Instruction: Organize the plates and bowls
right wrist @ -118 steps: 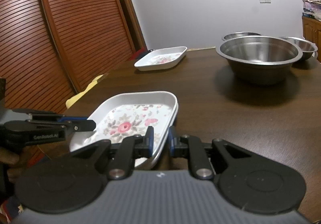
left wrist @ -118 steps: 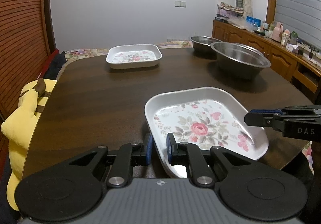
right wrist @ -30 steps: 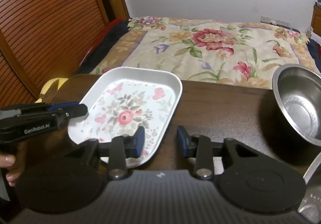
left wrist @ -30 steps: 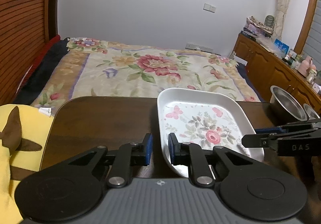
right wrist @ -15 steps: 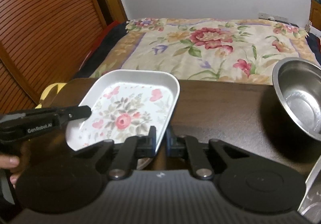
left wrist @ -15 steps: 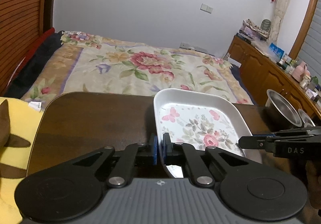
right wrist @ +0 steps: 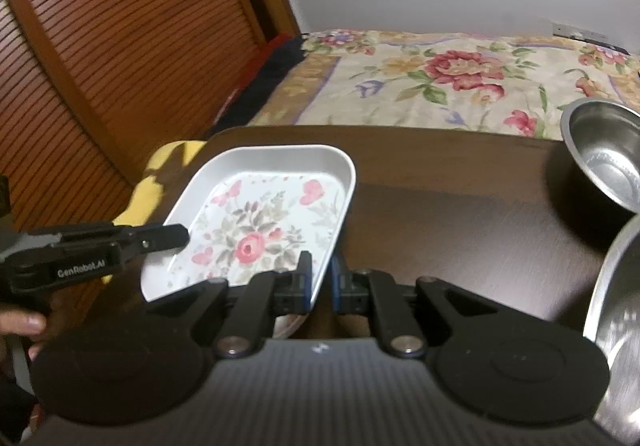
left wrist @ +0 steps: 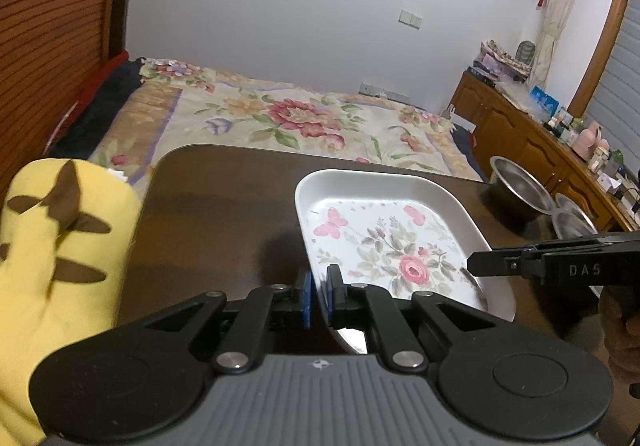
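1. Left wrist view: left gripper (left wrist: 319, 296) clamped on floral plate (left wrist: 384, 246) rim, near tabletop (left wrist: 216, 214) far edge.
2. Right gripper (right wrist: 320, 282) pinching the plate's opposite rim; steel bowl (right wrist: 604, 162) toward far right corner.

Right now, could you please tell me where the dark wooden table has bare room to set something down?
The dark wooden table is bare between the yellow plush cushion and the white floral rectangular plate, and again between that plate and the stainless steel bowls. The bowls' side is crowded.
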Demonstrator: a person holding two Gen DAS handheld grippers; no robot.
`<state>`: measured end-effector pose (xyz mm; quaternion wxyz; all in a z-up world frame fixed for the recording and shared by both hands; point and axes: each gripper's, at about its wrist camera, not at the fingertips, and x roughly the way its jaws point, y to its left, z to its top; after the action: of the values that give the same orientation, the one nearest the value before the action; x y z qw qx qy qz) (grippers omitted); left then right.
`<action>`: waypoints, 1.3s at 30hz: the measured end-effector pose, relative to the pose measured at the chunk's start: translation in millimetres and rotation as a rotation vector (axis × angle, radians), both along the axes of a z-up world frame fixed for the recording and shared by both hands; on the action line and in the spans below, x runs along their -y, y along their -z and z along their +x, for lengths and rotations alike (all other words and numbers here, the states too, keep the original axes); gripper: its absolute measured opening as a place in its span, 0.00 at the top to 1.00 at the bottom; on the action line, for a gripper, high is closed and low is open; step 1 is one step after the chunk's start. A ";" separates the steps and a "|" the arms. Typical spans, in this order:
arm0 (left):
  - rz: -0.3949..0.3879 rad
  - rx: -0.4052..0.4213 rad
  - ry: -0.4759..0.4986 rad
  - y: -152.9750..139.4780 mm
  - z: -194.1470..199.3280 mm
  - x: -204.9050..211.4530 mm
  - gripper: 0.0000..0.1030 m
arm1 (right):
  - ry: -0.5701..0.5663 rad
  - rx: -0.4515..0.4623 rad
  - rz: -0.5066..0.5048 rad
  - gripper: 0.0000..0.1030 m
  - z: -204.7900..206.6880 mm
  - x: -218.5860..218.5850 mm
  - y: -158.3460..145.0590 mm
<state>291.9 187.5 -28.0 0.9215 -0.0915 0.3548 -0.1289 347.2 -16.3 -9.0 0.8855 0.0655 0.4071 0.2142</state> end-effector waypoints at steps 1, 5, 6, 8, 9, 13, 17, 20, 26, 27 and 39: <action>-0.003 0.000 -0.004 -1.9 -6.8 -2.2 0.92 | -0.006 0.001 0.004 0.89 -6.6 -2.0 -2.1; -0.005 0.013 -0.013 -11.2 -30.9 -8.3 0.93 | -0.025 0.008 0.008 0.89 -24.9 -7.0 -5.8; -0.004 0.020 -0.014 -13.8 -37.1 -8.8 0.93 | -0.027 0.010 0.010 0.89 -29.0 -7.6 -7.3; -0.002 0.033 -0.018 -18.6 -49.0 -9.0 0.93 | -0.032 0.017 0.017 0.89 -37.6 -8.0 -11.6; 0.000 0.039 -0.019 -21.3 -54.6 -8.8 0.93 | -0.033 0.021 0.020 0.89 -42.4 -8.0 -14.1; 0.002 0.057 -0.018 -31.2 -72.5 -7.4 0.93 | -0.038 0.041 0.024 0.89 -58.2 -6.6 -23.3; 0.003 0.067 -0.015 -38.4 -87.9 -4.7 0.93 | -0.041 0.068 0.031 0.89 -72.7 -3.1 -31.4; 0.012 0.081 -0.011 -44.5 -102.5 0.6 0.93 | -0.041 0.081 0.037 0.89 -84.0 0.6 -35.0; -0.002 0.089 0.018 -51.3 -121.1 8.1 0.92 | -0.032 0.097 0.060 0.89 -102.8 11.9 -37.8; -0.007 0.088 0.022 -51.7 -123.2 9.4 0.92 | -0.033 0.100 0.061 0.89 -105.0 13.2 -38.4; -0.013 0.095 0.056 -52.8 -141.7 24.5 0.92 | -0.025 0.137 0.062 0.89 -129.6 29.3 -38.7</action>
<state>150.2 163.0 24.8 0.9327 -0.0813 0.3122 -0.1610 217.6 -45.6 29.7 0.9060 0.0729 0.3396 0.2418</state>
